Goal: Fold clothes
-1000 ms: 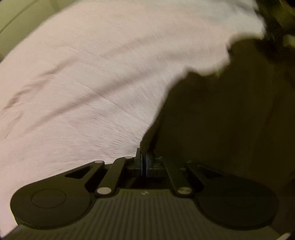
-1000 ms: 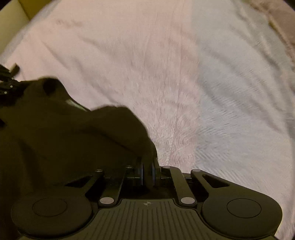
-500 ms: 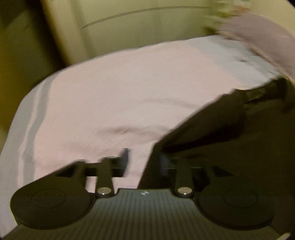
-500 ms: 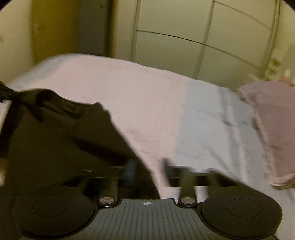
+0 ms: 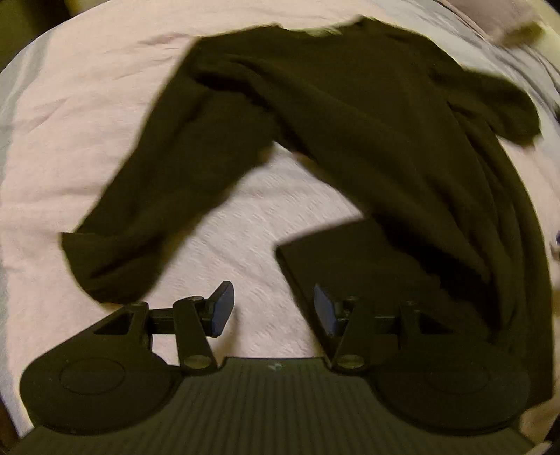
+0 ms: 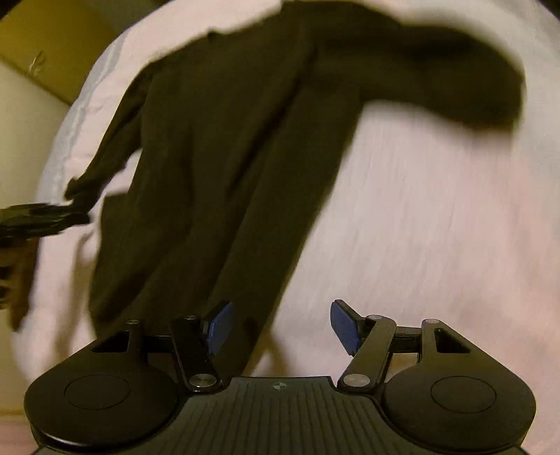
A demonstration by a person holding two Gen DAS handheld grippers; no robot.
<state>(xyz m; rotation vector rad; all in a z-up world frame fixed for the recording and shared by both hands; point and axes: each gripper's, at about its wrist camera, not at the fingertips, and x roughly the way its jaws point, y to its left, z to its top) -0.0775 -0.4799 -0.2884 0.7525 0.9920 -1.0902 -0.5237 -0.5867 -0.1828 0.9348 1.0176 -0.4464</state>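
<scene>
A dark long-sleeved garment [image 5: 367,122] lies spread on the pink bedspread [image 5: 70,122], one sleeve [image 5: 157,196] stretching toward the lower left. My left gripper [image 5: 273,308] hovers above the hem corner [image 5: 332,252] with its jaws opening. Only pink cover shows between them, and the right pad [image 5: 323,309] sits at the cloth's edge. In the right wrist view the garment [image 6: 227,157] runs down to my right gripper [image 6: 281,327], which is open. A strip of cloth lies loose beside its left pad [image 6: 218,327], and no pad presses on it.
A pinkish pillow [image 5: 490,21] lies at the bed's far right corner. The other gripper [image 6: 35,217] and a hand [image 6: 17,280] show at the left edge of the right wrist view. Beyond the bed's left edge is a pale wall [image 6: 21,105].
Both grippers were shut on the dark cloth a second ago; both have since opened and let it go. The garment now lies spread on the bed, and both cameras look down on it.
</scene>
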